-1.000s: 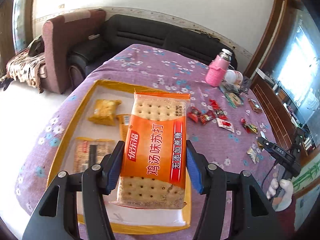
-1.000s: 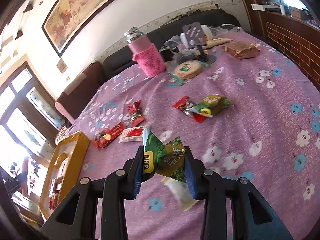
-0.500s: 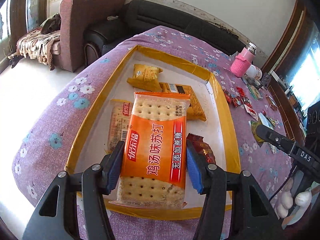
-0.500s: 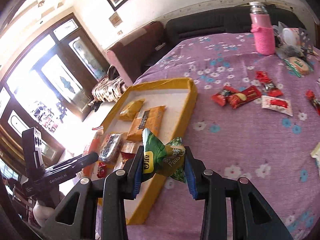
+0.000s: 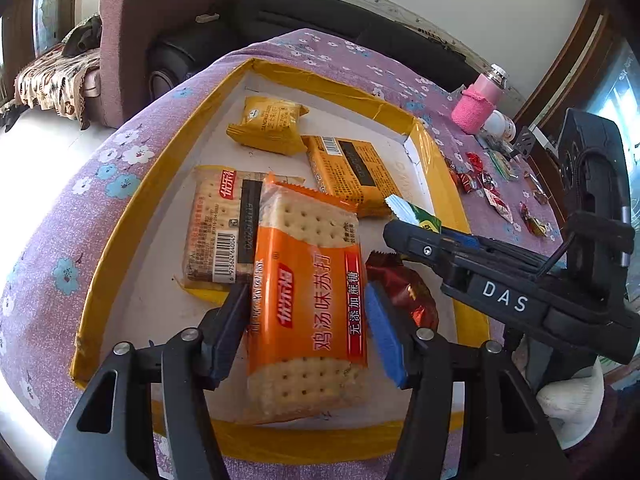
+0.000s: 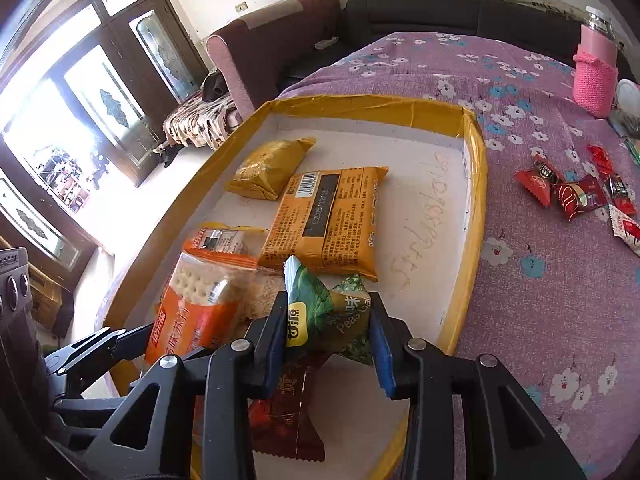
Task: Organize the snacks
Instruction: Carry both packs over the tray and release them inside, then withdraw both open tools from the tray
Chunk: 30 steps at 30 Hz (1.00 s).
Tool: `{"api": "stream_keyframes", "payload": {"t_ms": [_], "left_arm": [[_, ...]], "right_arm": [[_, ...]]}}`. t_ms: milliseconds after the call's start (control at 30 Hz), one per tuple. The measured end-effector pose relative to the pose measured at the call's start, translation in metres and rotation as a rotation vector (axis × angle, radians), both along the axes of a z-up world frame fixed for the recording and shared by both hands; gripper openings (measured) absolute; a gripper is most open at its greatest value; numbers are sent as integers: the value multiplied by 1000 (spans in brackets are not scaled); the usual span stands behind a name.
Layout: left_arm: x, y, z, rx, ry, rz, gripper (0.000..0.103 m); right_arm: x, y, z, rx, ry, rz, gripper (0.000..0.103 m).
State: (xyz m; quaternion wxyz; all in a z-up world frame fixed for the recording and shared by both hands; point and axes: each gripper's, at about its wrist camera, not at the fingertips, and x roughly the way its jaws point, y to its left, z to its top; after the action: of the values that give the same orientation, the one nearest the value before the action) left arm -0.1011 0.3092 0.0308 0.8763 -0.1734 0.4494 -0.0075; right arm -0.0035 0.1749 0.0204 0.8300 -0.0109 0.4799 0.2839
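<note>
Here left tongs (image 5: 306, 334) pinch the cracker pack (image 5: 308, 304); right tongs (image 6: 330, 344) pinch the pea packet (image 6: 324, 312).

Living-room surroundings behind the table

A purple flowered cloth (image 6: 536, 312) covers the table. At its far edge stands a bottle in a pink knitted sleeve (image 6: 594, 76), a white jar (image 5: 498, 123) just beside it. Beyond are a black sofa (image 5: 320, 8) and a mauve armchair (image 5: 148, 20) with a patterned throw (image 5: 52, 76) alongside. Dark glazed doors (image 6: 132, 68) let in bright daylight.
</note>
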Motion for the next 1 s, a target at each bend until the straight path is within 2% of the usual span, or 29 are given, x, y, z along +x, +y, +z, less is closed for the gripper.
{"api": "stream_keyframes", "payload": {"t_ms": [167,333,500,667,1000], "left_arm": [[-4,11,7,-71,-25,18,58],[-18,14,35,-62,-95,50,58],[-31,8,66,-37,-171,76,65],[-36,-23,87,-9,-214,31,66],[-57,-109,120,61,-266,-107,71]], "right_arm": [[0,4,8,-24,-16,10,46],[-16,-10,41,45,-86,-4,48],[-36,-38,70,114,-137,-45,52],[-61,-76,86,158,-182,-97,55],[-101,-179,94,215,-205,-269,58]]}}
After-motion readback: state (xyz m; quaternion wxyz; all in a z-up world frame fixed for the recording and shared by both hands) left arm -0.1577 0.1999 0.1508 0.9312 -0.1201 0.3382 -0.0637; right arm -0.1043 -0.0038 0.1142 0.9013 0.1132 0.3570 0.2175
